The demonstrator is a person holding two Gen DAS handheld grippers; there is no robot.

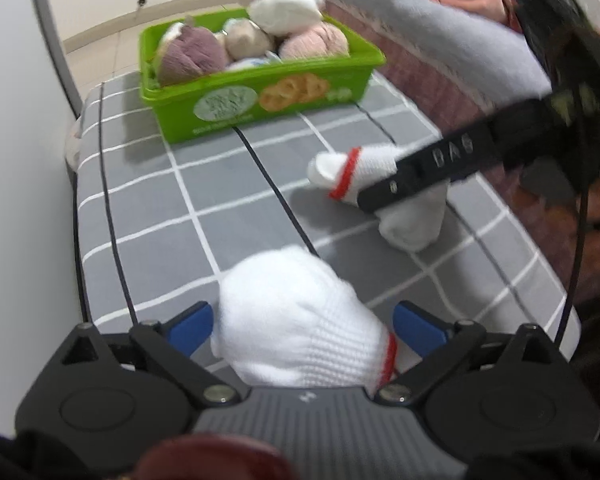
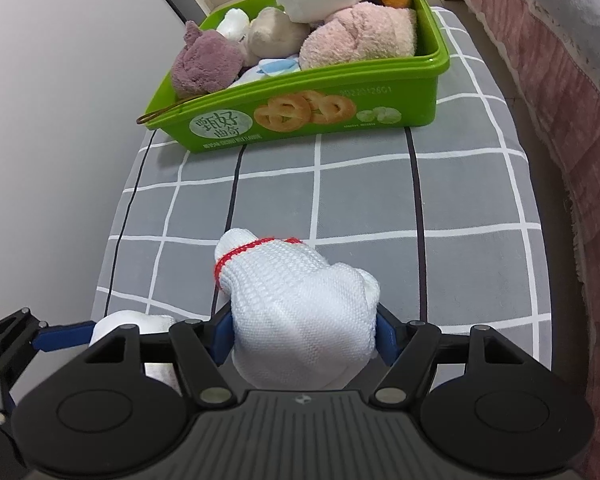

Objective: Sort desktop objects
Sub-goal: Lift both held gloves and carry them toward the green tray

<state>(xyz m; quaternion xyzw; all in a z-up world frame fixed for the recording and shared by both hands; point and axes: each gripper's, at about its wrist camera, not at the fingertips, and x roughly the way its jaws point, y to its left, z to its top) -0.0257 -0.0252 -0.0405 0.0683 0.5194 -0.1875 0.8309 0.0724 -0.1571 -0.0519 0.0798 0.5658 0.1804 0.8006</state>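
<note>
Two white knit gloves with red cuffs lie on the grey checked cushion [image 1: 228,184]. One glove [image 1: 296,320] sits between the blue pads of my left gripper [image 1: 304,322], which stands open wide with its pads not pressing. The other glove [image 2: 300,312] is squeezed between the blue pads of my right gripper [image 2: 304,336], which is shut on it. In the left wrist view that glove [image 1: 356,172] shows at the right under a black finger [image 1: 420,172] of the right gripper. At the back stands a green plastic bin [image 2: 300,116] holding several plush items and a white glove.
A white wall [image 2: 60,80] borders the cushion on the left. A pink bedspread [image 2: 560,100] with a grey blanket [image 1: 420,20] runs along the right. Bare cushion [image 2: 340,192] lies between the gloves and the bin [image 1: 172,120].
</note>
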